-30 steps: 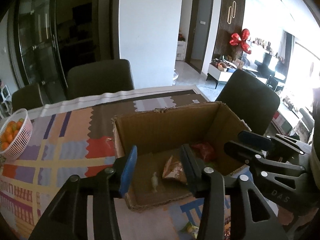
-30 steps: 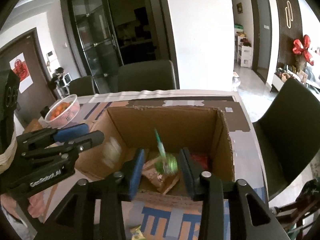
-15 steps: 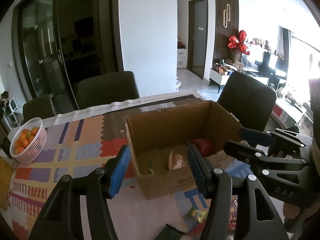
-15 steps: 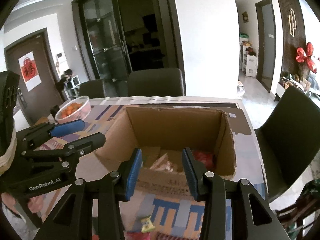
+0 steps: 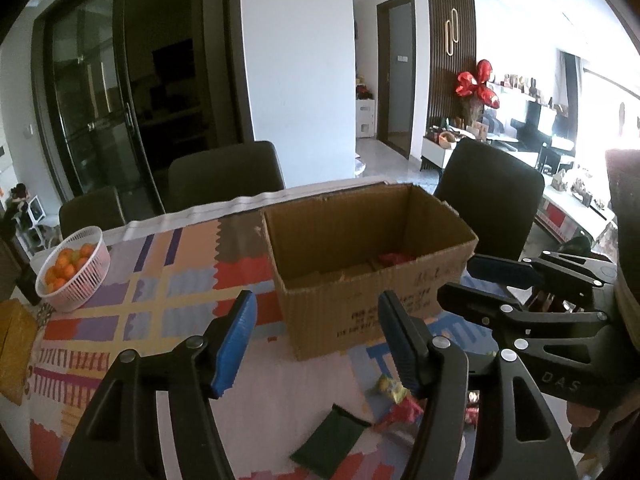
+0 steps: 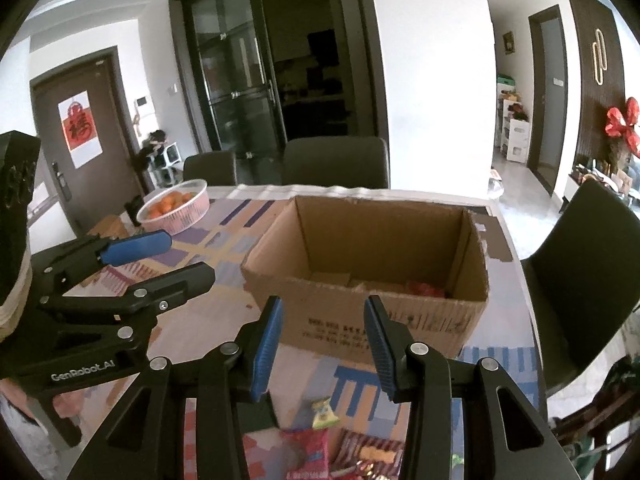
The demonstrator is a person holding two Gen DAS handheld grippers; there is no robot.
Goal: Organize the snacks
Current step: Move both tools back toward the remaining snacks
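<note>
An open cardboard box (image 5: 372, 304) (image 6: 360, 320) stands on the patterned table mat, with a red packet (image 6: 424, 289) and other snacks inside. My left gripper (image 5: 316, 320) is open and empty, in front of the box. My right gripper (image 6: 320, 332) is open and empty, also in front of the box. Loose snacks lie on the mat below the grippers: a yellow-green packet (image 5: 390, 386) (image 6: 323, 412), a dark green packet (image 5: 330, 442), red packets (image 5: 404, 410) (image 6: 306, 454). The right gripper also shows in the left wrist view (image 5: 492, 286).
A white basket of oranges (image 5: 74, 268) (image 6: 176, 204) stands at the table's far left. Dark chairs (image 5: 224, 178) (image 6: 588, 280) surround the table. A yellow item (image 5: 14, 336) lies at the left edge.
Both grippers have pulled back and away from over the box. A green packet seen falling from the right gripper is now in the box. Loose snacks on the mat have come into view.
</note>
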